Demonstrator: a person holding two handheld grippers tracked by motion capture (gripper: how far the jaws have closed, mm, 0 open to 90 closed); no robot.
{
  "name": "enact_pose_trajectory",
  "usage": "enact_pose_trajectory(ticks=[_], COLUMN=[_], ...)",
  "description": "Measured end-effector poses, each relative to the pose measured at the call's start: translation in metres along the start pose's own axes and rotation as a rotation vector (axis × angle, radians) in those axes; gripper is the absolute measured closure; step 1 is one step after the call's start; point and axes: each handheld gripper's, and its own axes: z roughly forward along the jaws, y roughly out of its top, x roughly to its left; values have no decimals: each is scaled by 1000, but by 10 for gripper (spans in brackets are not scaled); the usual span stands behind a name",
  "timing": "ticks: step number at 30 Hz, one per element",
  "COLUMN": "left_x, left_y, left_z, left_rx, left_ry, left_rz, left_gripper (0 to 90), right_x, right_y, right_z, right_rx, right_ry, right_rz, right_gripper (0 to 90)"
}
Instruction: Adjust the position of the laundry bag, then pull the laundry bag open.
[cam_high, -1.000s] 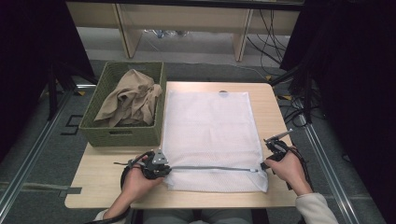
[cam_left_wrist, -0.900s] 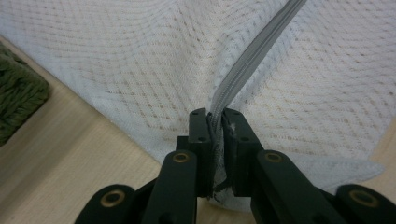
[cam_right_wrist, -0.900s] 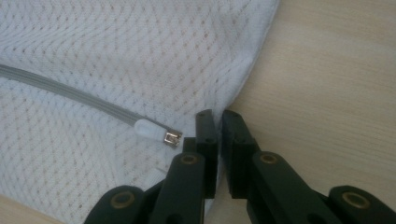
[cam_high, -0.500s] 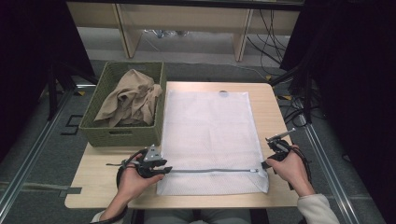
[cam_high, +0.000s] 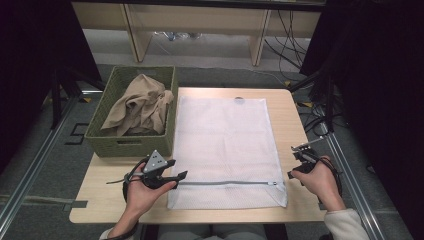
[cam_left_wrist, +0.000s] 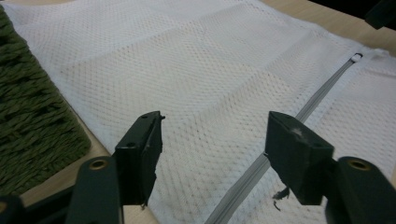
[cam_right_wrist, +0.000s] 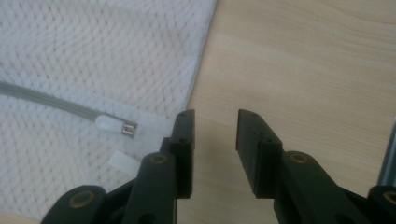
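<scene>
A white mesh laundry bag (cam_high: 225, 145) lies flat on the wooden table (cam_high: 300, 125), its grey zipper (cam_high: 225, 183) running along the near edge. The zipper pull (cam_right_wrist: 116, 126) sits at the bag's right end. My left gripper (cam_high: 181, 174) is open at the bag's near left corner, its jaws wide over the mesh (cam_left_wrist: 210, 93) and the zipper (cam_left_wrist: 322, 93). My right gripper (cam_high: 292, 173) is open just off the bag's right edge, jaws over bare wood (cam_right_wrist: 303, 70), with nothing between them.
A green woven basket (cam_high: 120, 145) holding a crumpled tan cloth (cam_high: 140, 105) stands at the table's left, right beside the bag and close to my left gripper. Black cables lie on the floor at the right.
Both grippers have let go of the bag's near corners and opened. The left drew slightly left, the right moved off the bag's edge. The bag has settled flat.
</scene>
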Motion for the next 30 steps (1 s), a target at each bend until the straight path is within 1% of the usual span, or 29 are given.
enact_pose_trajectory(ticks=[1, 2, 3, 4, 5, 6, 7, 8, 9, 10, 11, 12, 13, 14, 15, 16, 17, 18, 19, 20, 21, 22, 23, 25, 26, 27, 28, 29, 30], left_x=[0, -1, -2, -2, -2, -3, -3, -3, -4, -5, -6, -6, -7, -7, -10, -10, -11, -14, -14, -14, -14, -16, -15, -16, -16, -17, -19, -20, -20], left_y=[0, 1, 2, 2, 3, 5, 5, 6, 7, 8, 8, 8, 8, 9, 10, 10, 10, 12, 12, 13, 13, 13, 15, 15, 16, 16, 16, 16, 16], left_z=[0, 0, 0, 0, 0, 0, 0, 0, 1, 2, 3, 3, 5, 6, 9, 9, 11, 13, 13, 14, 14, 16, 18, 19, 20, 21, 24, 25, 26], left_rx=[0, -16, -16, -16, -24, -42, -42, -36, -41, -40, -37, -37, -46, -28, -22, -22, -22, -27, -27, -17, -17, -31, -14, -14, -10, -4, -6, -8, 4], left_ry=[0, -19, -17, -17, -23, -23, -23, -22, -13, -11, -6, -6, -12, -14, -9, -9, -20, -17, -17, -23, -23, -29, -41, -47, -53, -51, -60, -68, -69], left_rz=[0, -16, -8, -8, -8, -14, -14, -4, 8, 16, 21, 21, 23, 49, 56, 56, 60, 83, 83, 94, 94, 71, 100, 106, 127, 131, 117, 116, 115], left_gripper=[353, 344, 339, 330, 330, 330, 335, 335, 342, 352, 364, 385, 400, 400, 414, 419, 423, 432, 436, 437, 441, 441, 451, 458, 458, 461, 464, 464, 464], right_x=[3, 4, 1, 1, 0, 1, 4, 4, 4, 7, 1, 1, 4, 4, 0, 1, 0, 1, 2, 5, 5, 5, 3, 5, 5, 7, 7, 6, 6], right_y=[0, 0, 2, 2, 2, 3, 4, 4, 6, 7, 6, 5, 4, 4, 2, 2, 1, 1, 1, 0, 0, 0, -3, -4, -5, -6, -6, -5, -3], right_z=[-2, -3, -2, -2, -3, -6, -7, -7, -7, -8, -4, -3, -3, -3, 2, 2, 3, 4, 2, 2, 2, 1, 4, 4, 5, 5, 7, 7, 8], right_rx=[15, 7, 8, 8, 1, 28, 42, 42, 60, 75, 42, 47, 71, 71, 80, 104, 95, 101, 120, 103, 103, 124, 111, 121, 124, 120, 108, 122, 132], right_ry=[-15, -15, 3, 3, 7, 20, 26, 26, 40, 48, 47, 52, 48, 48, 77, 77, 76, 82, 94, 79, 79, 78, 81, 83, 83, 90, 90, 88, 107], right_rz=[38, 38, 16, 16, 4, 49, 87, 87, 96, 137, 56, 48, 87, 87, 36, 54, 39, 48, 64, 92, 92, 100, 66, 77, 65, 76, 96, 80, 76], right_gripper=[709, 710, 709, 709, 708, 709, 711, 711, 715, 716, 713, 706, 698, 698, 690, 689, 684, 681, 679, 678, 678, 678, 676, 678, 681, 681, 688, 690, 694])
